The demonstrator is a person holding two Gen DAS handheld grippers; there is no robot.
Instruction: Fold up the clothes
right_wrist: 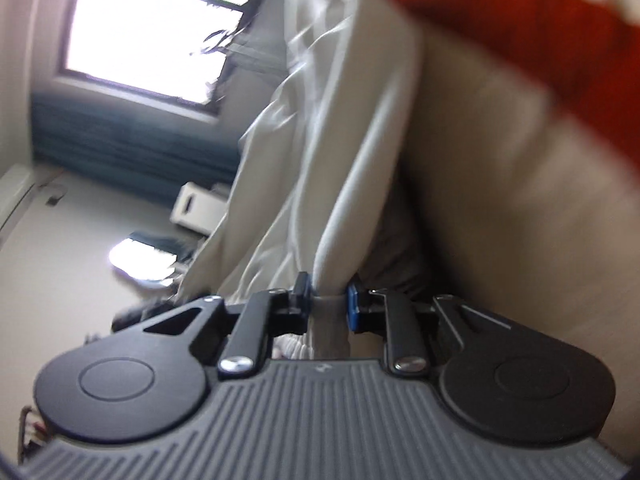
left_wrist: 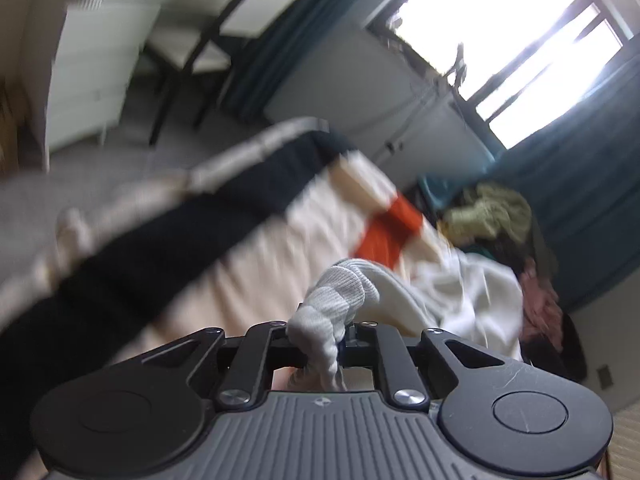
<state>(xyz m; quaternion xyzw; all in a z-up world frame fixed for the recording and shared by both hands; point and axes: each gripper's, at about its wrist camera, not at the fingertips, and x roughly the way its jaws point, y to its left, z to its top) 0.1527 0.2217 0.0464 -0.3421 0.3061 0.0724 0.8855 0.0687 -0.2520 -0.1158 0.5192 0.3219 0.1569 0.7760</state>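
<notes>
While the left gripper [left_wrist: 320, 344] pinches the white garment's [left_wrist: 460, 292] ribbed cuff [left_wrist: 336, 300] and the right gripper [right_wrist: 329, 300] clamps its body above the bed [left_wrist: 280, 248], a hard tug could slip the thin bunched fabric free.

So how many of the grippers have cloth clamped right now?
2. The left gripper is shut on the white garment's ribbed cuff; the right gripper is shut on a smooth fold of white garment. Whether it's one garment is unclear.
</notes>
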